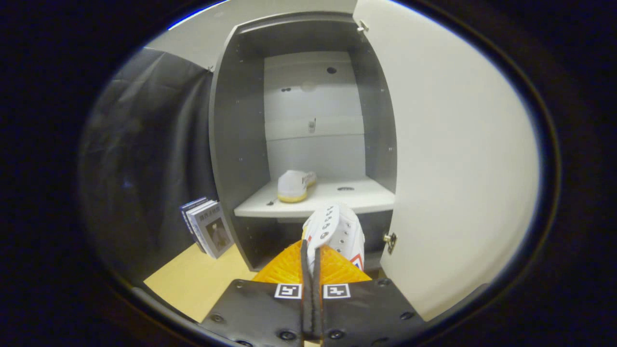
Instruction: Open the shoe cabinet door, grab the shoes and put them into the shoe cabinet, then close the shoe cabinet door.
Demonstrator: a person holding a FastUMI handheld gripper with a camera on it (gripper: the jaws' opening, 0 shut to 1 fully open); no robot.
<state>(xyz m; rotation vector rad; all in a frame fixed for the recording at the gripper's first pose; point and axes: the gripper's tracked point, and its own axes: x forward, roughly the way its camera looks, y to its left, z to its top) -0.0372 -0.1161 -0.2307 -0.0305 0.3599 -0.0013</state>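
The gripper has its two fingers pressed nearly together, pinching a thin edge of a white shoe between them. That shoe sticks up and forward from the fingertips, its row of lace eyelets facing the camera and a small red and blue mark low on its right side. It hangs in the air just in front of the shoe cabinet, below the front edge of the cabinet's white shelf, not resting on anything visible.

On that shelf, toward its left side, sits a second white shoe with a yellowish sole, heel toward the camera. Behind it the cabinet's pale back panel rises between dark grey side walls, with a few small holes and fittings in it.

The cabinet door stands wide open on the cabinet's right, its white inner face turned toward the gripper and a small metal fitting on its lower edge near the held shoe.

Left of the cabinet, a few books lean against its side wall on the light wooden floor.
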